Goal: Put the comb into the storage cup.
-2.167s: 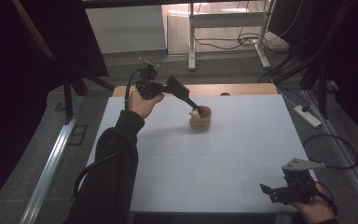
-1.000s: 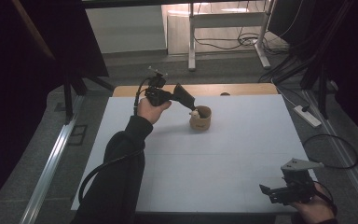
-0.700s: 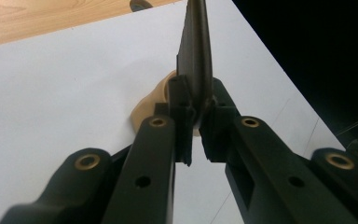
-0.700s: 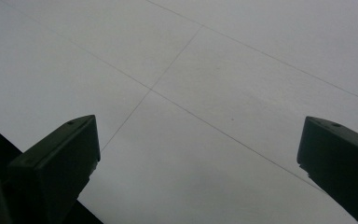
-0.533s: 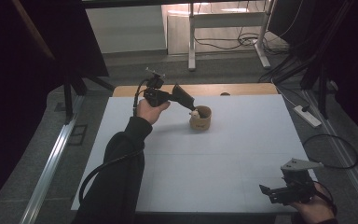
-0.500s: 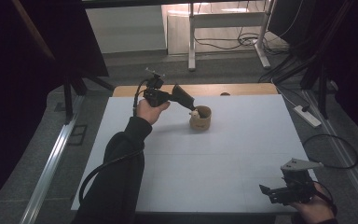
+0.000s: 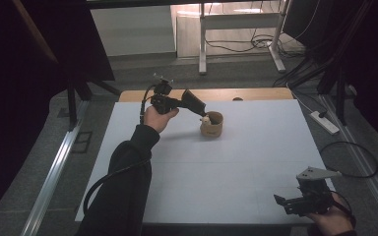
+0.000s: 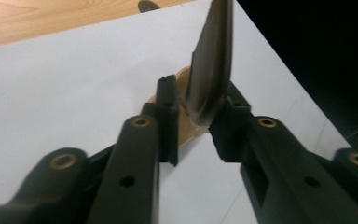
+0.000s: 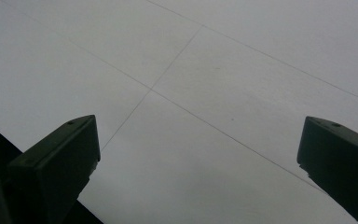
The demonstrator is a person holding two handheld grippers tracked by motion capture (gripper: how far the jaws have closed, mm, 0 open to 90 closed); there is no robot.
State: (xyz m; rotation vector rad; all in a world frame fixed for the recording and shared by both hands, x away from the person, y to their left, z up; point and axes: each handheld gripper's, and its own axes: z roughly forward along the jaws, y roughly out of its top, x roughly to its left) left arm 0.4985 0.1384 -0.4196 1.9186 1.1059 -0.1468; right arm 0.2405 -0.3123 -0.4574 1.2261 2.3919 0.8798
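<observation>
Left tongs (image 7: 203,114) at far worktop (image 7: 226,167), just easing apart over cup (image 7: 211,124), spoon (image 8: 212,65) loose between them for dropping in. Right tongs (image 7: 281,202) spread, parked near-right.

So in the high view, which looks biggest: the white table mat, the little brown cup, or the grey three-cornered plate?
1. White table mat
2. Grey three-cornered plate and little brown cup: nearly alike; the plate sits nearer the camera, so unsure.
</observation>
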